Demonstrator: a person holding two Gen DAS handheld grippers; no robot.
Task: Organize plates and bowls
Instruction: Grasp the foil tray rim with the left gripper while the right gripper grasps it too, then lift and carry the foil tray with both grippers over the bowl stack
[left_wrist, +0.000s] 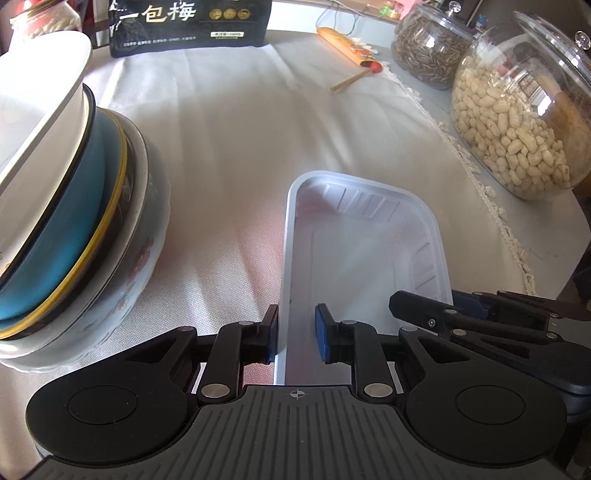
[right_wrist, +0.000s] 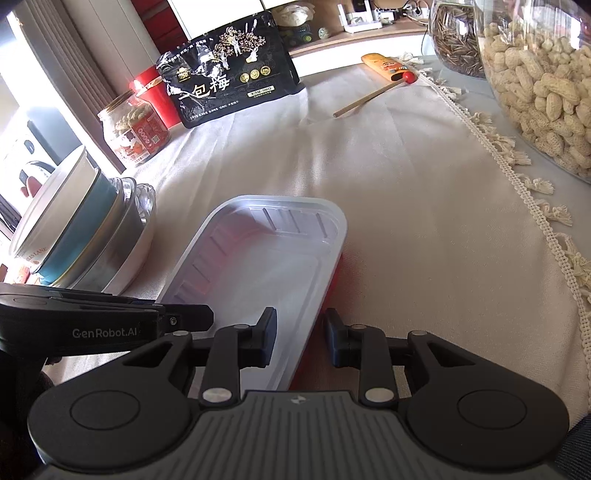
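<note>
A white translucent plastic tray lies on the cloth, with red showing under its rim in the right wrist view. My left gripper straddles the tray's left rim, one pad outside and one inside, shut on it. My right gripper holds the tray by the opposite long rim in the same way. Each gripper's fingers show at the edge of the other's view. A stack of bowls stands to the left: white on top, a teal one with a yellow rim, and a flowered one below.
A peanut jar and a seed jar stand at the right, past the cloth's fringed edge. At the back are a black snack bag, a labelled jar, an orange tube and a wooden stick.
</note>
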